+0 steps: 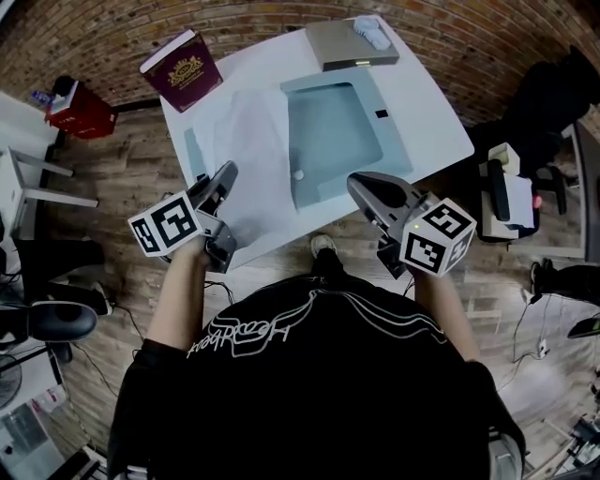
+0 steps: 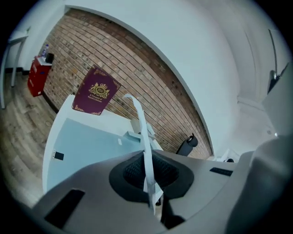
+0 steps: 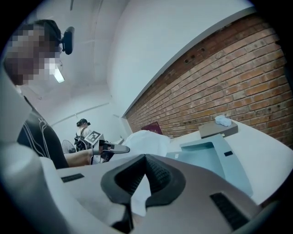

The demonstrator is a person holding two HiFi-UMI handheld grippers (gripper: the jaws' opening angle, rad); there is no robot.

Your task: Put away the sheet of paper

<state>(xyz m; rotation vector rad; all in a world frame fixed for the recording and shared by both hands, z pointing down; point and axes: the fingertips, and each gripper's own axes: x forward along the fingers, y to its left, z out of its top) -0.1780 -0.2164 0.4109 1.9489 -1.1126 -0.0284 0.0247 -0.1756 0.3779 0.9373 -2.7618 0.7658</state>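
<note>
Two grippers, the left gripper [image 1: 223, 176] and the right gripper [image 1: 362, 186], have their jaws squeezed shut on the thin white sheet of paper [image 1: 248, 141], holding it over the white bench [image 1: 427, 108] beside the flat pale blue folder [image 1: 333, 131], probably to slip it inside.

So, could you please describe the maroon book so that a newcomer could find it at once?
Start at the white table by the brick wall. The maroon book sits at its far left corner, beyond the sheet of paper. It is the only dark red thing on the table, and its cover bears a gold crest.
</note>
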